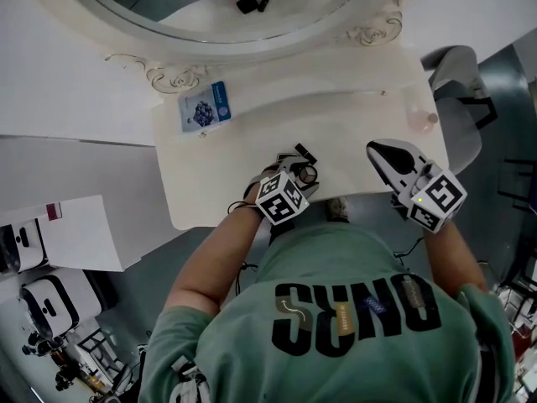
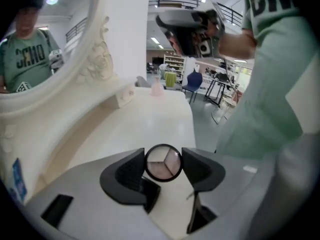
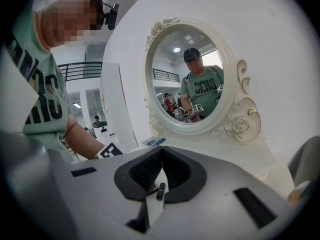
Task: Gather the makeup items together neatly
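1. Vanity top (image 1: 252, 145): white, set under an oval mirror (image 1: 252, 47). The makeup items lie scattered on it; I judge the gathering barely begun.
2. Round eyeshadow compact (image 2: 164, 164): flat on the vanity top at the middle of its front edge. It lies between the fingers of my left gripper (image 2: 163, 159), which stand apart on either side of it. I see no firm clamp yet, so I count it as bracketed, not grasped.
3. Small black stick-shaped item (image 1: 304, 152): just behind the compact, near it. Kind not legible.
4. Blue sachet (image 1: 205, 107): toward the back left corner, well apart from the compact. Not yet gathered.
5. Pale pink bottle (image 1: 419, 117): at the right edge near the back right corner, well apart from the rest. Not yet gathered.
6. My right gripper (image 3: 162, 159): fingers clenched together on nothing, hanging over the front right part of the vanity top.
7. Remaining: close on the compact, then bring the sachet and bottle in beside it.
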Tool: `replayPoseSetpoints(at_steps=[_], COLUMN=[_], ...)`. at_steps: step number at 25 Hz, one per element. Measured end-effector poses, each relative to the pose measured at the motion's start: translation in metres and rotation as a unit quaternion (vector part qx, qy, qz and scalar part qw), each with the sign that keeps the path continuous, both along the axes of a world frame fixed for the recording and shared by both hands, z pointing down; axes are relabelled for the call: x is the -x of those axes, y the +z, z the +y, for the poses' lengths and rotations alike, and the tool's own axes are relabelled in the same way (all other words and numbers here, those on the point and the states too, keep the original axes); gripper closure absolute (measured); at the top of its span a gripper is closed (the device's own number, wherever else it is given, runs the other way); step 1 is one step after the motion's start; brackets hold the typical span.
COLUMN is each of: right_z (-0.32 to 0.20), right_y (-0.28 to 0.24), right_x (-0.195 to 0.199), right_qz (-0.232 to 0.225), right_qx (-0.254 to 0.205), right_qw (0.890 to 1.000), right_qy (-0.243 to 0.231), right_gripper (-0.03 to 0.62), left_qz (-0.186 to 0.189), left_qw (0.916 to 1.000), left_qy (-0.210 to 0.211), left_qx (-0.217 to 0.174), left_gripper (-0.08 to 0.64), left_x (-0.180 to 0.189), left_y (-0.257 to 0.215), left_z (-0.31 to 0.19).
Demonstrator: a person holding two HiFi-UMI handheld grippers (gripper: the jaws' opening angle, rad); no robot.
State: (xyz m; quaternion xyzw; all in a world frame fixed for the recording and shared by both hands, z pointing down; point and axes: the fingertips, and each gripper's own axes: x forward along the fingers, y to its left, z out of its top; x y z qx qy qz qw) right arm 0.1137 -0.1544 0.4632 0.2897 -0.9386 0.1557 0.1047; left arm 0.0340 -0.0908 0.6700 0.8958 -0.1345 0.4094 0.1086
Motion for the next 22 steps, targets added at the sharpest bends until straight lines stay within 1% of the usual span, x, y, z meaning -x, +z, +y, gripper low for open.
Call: replayPoseSetpoints(at_steps=[1,3,6,9,11,13,15,18,22], right_z=[-0.004,-0.012,-0.022,-0.032,-0.038,-0.043,-0.049,-0.057,-0.06], right_y=[-0.006,-0.019,-0.038,-0.052,-0.059,-0.063,-0.065,-0.063,-0.057], right_x=[0.003,0.011,0.024,0.036,0.041,0.042,0.041,0.034,0.028], right_qz=[-0.002,-0.005,-0.008,-0.007,-0.003,0.001,0.005,0.01,0.015], right_qx=[-0.005,-0.016,-0.033,-0.045,-0.051,-0.054,-0.054,-0.048,-0.041], right_qw=[1.0,1.0,0.999,0.999,0.999,0.999,0.999,0.999,0.998], right_qy=[-0.001,-0.004,-0.009,-0.009,-0.007,-0.002,0.007,0.023,0.034], right_gripper=[0.597,0.597,0.597,0.597,0.597,0.597,0.597,0.597,0.597], left_qz=[0.01,0.013,-0.004,-0.017,-0.022,-0.034,-0.044,-0.043,-0.049], left_qw=[0.9996,0.9966,0.9884,0.9795,0.9748,0.972,0.9713,0.9717,0.9729], left_qy=[-0.023,-0.069,-0.13,-0.181,-0.205,-0.217,-0.22,-0.221,-0.214], left_qx=[-0.013,-0.044,-0.079,-0.087,-0.085,-0.082,-0.078,-0.069,-0.073], left_gripper=[0.321,0.321,0.321,0.321,0.321,0.321,0.321,0.321,0.319], left_x=[0.009,0.037,0.085,0.123,0.141,0.153,0.159,0.159,0.156], left_y=[-0.016,-0.045,-0.071,-0.079,-0.077,-0.069,-0.059,-0.049,-0.038], left_z=[-0.018,-0.059,-0.115,-0.161,-0.186,-0.205,-0.219,-0.231,-0.24])
